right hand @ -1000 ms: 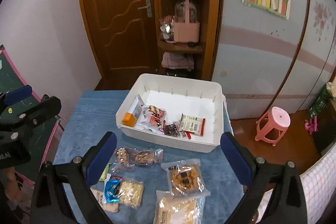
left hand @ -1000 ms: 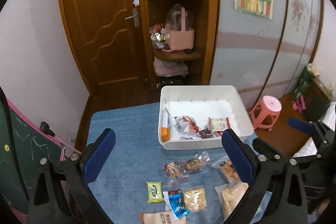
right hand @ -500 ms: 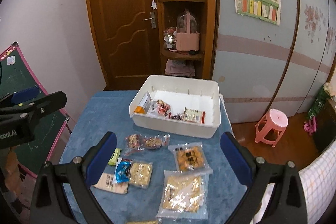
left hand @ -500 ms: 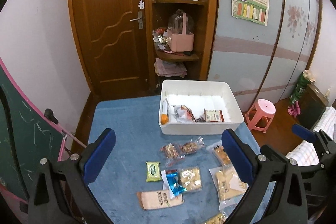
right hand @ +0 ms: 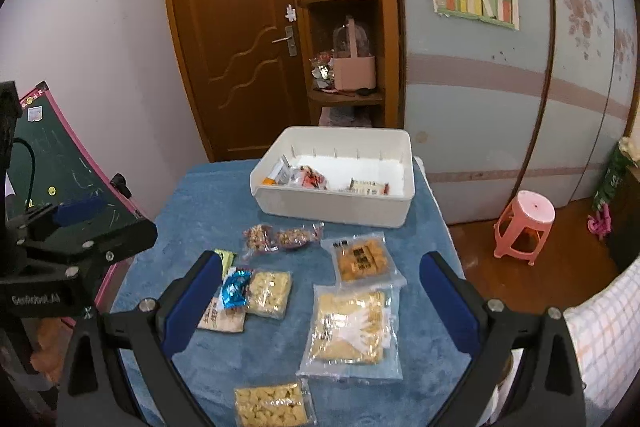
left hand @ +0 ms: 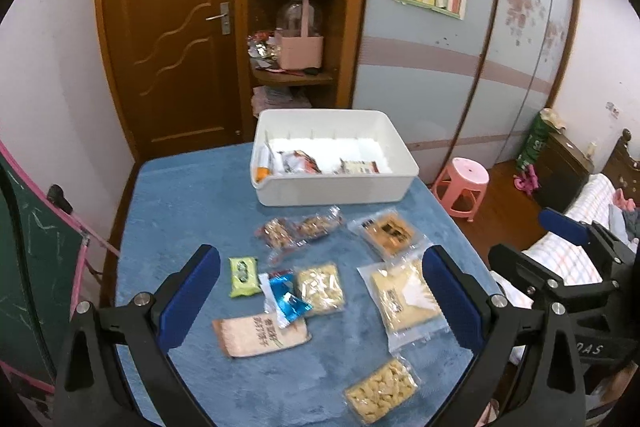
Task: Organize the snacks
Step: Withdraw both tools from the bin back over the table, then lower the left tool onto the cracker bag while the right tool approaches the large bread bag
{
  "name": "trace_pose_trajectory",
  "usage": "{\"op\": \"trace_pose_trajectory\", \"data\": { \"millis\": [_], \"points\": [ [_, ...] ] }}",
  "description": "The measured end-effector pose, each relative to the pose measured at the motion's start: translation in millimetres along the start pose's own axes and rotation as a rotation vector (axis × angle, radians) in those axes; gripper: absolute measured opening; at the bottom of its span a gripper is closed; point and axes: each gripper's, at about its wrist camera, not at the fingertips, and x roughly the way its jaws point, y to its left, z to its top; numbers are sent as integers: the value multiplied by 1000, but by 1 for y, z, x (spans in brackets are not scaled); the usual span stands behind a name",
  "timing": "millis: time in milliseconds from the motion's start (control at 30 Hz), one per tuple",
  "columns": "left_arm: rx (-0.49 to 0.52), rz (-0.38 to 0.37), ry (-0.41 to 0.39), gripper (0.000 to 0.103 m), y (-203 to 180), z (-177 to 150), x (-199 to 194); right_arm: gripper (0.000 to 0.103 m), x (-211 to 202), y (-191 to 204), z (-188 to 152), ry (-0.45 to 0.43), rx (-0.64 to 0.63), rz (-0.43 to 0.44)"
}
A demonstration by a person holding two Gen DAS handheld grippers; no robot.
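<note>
Both grippers have drawn back and risen since the earlier frames, so the bin (left hand: 336,187) sits farther off and more packets lie in view on the blue table (left hand: 180,195). Left gripper (left hand: 320,291): jaws spread wide, holding nothing, hovering above the packets. Right gripper (right hand: 320,299): likewise wide apart and holding nothing, above the table's near half.

Bin: white, at the table's far edge, holding an orange-tipped tube (left hand: 262,165) against its left wall, a red-and-white packet (left hand: 298,163) beside that, and a flat label packet (left hand: 358,167) toward the right.

Loose snacks, all nearer than the bin: a twin nut packet (left hand: 298,229) just in front of the bin; a cracker bag (left hand: 390,231) to its right; a large yellow bag (left hand: 404,299) nearer again than the cracker bag. Left of the yellow bag lies a small puff bag (left hand: 320,287), with a blue wrapper (left hand: 288,301) touching its left side and a green packet (left hand: 242,275) beyond that. A tan sachet (left hand: 260,337) lies nearer than the blue wrapper, partly beneath it. A second puff bag (left hand: 380,389) lies nearest the table's front edge.

A pink stool (left hand: 464,187) stands on the floor right of the bin.
</note>
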Motion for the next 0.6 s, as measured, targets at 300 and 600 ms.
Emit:
{"op": "trace_pose_trajectory", "data": {
  "millis": [300,600],
  "points": [
    [-88,-50,95,101,2,-68,43,100,16,-13,-51,57,21,25],
    [-86,-81,274,101,5,-126,92,99,57,-29,-97,198,28,-17]
  ]
}}
